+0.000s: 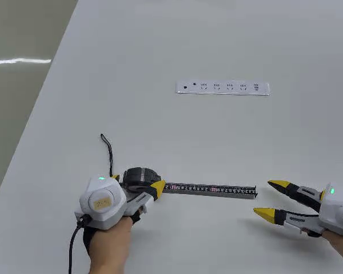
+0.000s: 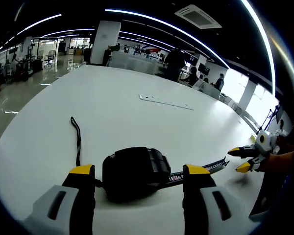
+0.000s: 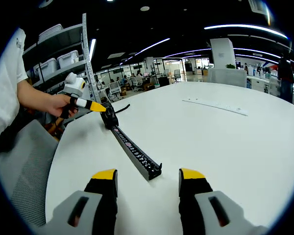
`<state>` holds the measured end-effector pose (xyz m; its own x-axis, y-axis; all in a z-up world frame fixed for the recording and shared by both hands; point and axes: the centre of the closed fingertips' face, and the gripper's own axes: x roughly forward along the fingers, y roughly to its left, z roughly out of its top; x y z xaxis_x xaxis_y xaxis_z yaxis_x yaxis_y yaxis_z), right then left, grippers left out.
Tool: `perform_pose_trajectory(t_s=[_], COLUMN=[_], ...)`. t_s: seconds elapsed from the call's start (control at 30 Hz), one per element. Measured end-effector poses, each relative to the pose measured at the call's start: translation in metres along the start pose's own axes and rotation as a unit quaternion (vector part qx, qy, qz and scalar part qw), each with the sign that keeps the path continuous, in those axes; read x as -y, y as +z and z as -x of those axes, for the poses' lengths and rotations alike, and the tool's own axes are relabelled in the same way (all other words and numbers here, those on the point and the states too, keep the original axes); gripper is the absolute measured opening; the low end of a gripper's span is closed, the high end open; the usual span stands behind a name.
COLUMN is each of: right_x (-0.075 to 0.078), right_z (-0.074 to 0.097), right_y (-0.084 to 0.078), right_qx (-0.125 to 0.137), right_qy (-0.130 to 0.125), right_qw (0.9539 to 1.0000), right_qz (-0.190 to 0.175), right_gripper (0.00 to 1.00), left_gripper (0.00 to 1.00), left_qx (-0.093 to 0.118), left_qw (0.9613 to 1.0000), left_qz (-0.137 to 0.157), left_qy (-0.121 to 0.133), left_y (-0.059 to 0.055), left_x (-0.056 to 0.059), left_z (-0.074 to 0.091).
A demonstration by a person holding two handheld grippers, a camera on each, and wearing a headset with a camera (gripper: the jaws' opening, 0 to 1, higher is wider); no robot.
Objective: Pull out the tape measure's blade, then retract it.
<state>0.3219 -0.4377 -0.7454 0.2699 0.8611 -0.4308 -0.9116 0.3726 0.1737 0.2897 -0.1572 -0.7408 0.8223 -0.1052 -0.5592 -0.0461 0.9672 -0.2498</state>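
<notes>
A black tape measure (image 1: 140, 178) lies on the white table (image 1: 217, 137) with its blade (image 1: 210, 190) pulled out to the right and flat on the surface. My left gripper (image 1: 137, 182) is open, its yellow tips flanking the case (image 2: 134, 172) with small gaps on both sides. A black wrist strap (image 1: 107, 151) trails from the case toward the far side. My right gripper (image 1: 270, 198) is open just right of the blade's end hook (image 3: 155, 171), not touching it. In the right gripper view the blade (image 3: 133, 151) runs back to the case (image 3: 108, 116).
A white power strip (image 1: 223, 88) lies farther back on the table. The table's left edge (image 1: 40, 108) borders a grey floor. A grey chair (image 3: 24, 171) stands beside the table in the right gripper view. A black cable (image 1: 73, 245) hangs from the left gripper.
</notes>
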Motion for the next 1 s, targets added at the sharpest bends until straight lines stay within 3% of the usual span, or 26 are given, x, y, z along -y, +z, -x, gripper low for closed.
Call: perform_pose_trajectory(t_s=[1.0], right_x=[0.009], right_z=[-0.018], right_y=[-0.012], right_qx=[-0.024], right_qy=[0.026], right_qw=[0.9993], right_qz=[0.015], right_gripper=[0.38], left_gripper=[0.66], left_qx=[-0.011], left_qw=[0.9998], left_qz=[0.017], left_qy=[0.008], left_y=[-0.003], left_x=[0.002], left_z=[-0.008])
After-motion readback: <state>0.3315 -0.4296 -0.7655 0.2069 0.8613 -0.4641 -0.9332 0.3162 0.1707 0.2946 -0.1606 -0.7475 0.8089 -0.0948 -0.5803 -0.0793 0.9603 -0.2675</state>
